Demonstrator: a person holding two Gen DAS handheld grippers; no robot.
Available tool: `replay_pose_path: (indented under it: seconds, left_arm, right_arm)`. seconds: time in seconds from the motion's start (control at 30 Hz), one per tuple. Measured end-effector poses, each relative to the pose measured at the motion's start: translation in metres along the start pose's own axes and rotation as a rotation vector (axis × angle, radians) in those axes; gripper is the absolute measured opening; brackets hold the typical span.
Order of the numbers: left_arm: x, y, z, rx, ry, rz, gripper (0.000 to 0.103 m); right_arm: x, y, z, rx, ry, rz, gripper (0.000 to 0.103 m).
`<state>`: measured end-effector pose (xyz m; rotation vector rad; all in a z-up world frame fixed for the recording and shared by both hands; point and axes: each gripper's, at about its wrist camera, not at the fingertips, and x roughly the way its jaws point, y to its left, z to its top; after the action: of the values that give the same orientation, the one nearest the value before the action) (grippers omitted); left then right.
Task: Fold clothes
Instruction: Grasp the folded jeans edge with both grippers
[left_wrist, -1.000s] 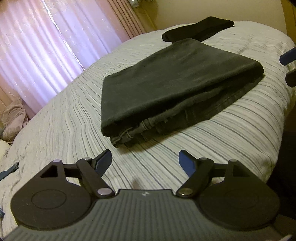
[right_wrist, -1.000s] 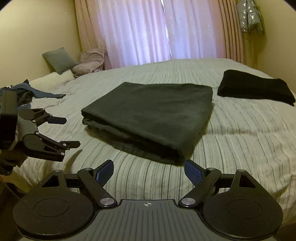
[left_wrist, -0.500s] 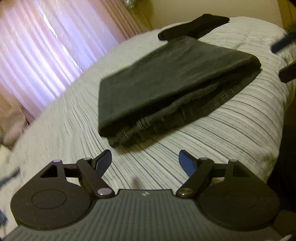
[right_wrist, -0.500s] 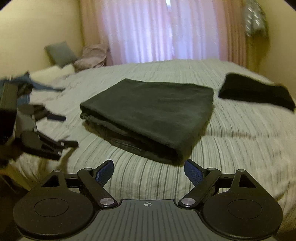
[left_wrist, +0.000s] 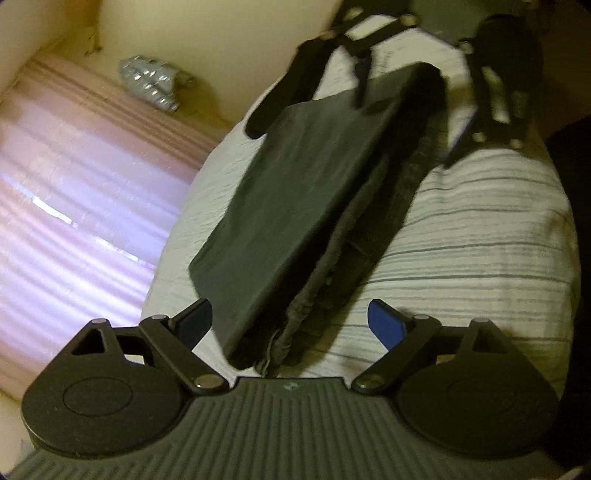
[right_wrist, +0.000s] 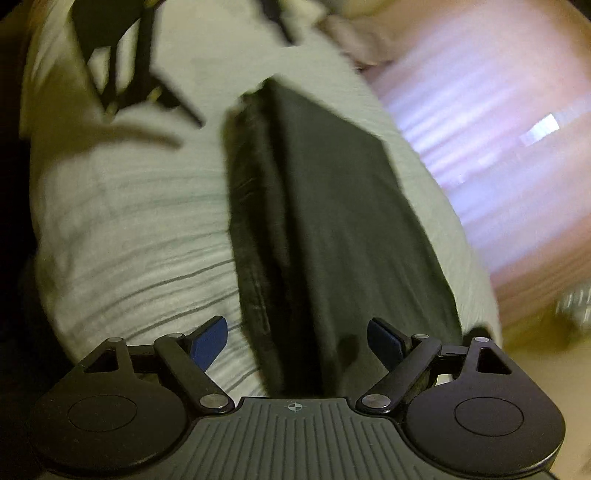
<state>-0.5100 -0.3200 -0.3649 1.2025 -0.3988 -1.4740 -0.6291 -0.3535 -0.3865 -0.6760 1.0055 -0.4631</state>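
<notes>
Now my left claw (left_wrist: 290, 323) and right claw (right_wrist: 297, 339) both gape wide, grasping nothing, at opposite ends of the folded dark trousers (left_wrist: 295, 206) lying on the striped bed (left_wrist: 480, 240).

A bed (left_wrist: 480, 236) with a pale bedspread crossed by thin dark stripes fills the space ahead of both grippers. Pink curtains (left_wrist: 74, 192) glow with daylight, to the left of the left gripper and to the right of the right one. A cream wall (left_wrist: 221, 48) rises behind the bed's far corner.
</notes>
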Motion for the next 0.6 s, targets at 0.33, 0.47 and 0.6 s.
replay_pose_path:
  seconds: [0.33,0.47,0.6]
  left_arm:
    - [0.043,-0.015,0.010,0.188,0.009,0.073,0.090]
    - [0.064,-0.014,0.013,0.216,0.026,0.097,0.089]
    - [0.072,-0.013,0.015,0.227,0.051,0.067,0.077]
  right_arm:
    - [-0.002,-0.032,-0.008,-0.018,-0.038,-0.055,0.035]
    - [-0.008,-0.034,-0.016,0.014,-0.040,-0.046,0.035]
    - [-0.008,-0.029,-0.021,0.036,-0.056,-0.039,0.035]
